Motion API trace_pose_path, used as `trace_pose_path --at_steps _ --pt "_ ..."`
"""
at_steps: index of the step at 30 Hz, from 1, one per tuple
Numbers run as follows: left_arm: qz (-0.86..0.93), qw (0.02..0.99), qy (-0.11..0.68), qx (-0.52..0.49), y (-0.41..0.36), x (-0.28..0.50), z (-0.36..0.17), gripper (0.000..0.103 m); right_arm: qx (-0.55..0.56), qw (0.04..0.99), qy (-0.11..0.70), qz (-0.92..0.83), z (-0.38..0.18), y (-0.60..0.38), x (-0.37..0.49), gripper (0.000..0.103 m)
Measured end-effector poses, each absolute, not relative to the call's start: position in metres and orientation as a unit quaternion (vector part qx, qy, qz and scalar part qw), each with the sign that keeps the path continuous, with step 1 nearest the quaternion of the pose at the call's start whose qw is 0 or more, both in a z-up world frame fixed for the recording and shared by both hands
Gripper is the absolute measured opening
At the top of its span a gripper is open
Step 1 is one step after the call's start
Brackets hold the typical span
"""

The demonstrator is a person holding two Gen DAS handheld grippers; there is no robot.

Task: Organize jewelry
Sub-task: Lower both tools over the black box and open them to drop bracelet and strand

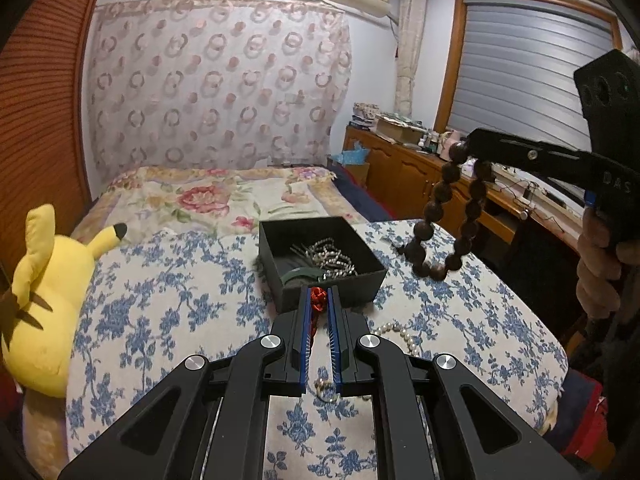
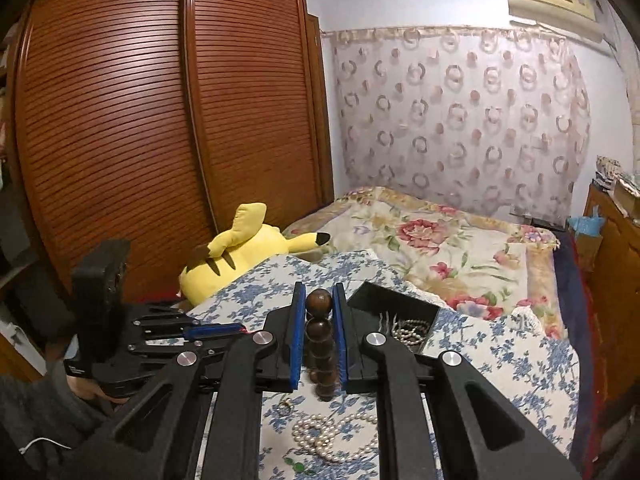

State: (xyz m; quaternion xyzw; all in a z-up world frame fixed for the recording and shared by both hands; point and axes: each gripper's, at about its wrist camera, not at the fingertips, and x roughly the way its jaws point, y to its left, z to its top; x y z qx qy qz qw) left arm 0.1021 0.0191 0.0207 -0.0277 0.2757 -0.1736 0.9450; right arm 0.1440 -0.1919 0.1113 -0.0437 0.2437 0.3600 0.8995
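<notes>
One "DAS" marking on right hand-held gripper (image 1: 474, 142).

My tongs (image 1: 320, 300) are matte black, with blue strips lining both fingers (image 1: 305, 332), round silver screws at the linkage joints, slotted cut-outs in the arms, faint grey lettering on the right tongs (image 1: 470, 142), and a grey sleeve (image 2: 36, 412).

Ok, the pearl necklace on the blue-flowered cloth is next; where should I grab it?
Both grippers are busy now. The pearl necklace lies flat in a loose heap on the cloth. Probably best to come straight down from above and pinch where several strands bunch together at the middle of the heap, not a single outlying strand, which looks likelier to slip between the fingers.
</notes>
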Motion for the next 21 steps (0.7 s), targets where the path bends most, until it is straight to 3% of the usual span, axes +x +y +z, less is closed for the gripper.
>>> trace_pose_path --at_steps 21 --pt "-0.179 0.940 0.290 0.006 -0.011 0.196 0.025 0.007 -0.042 0.888 0.298 0.348 0.045 -0.185 0.237 0.015"
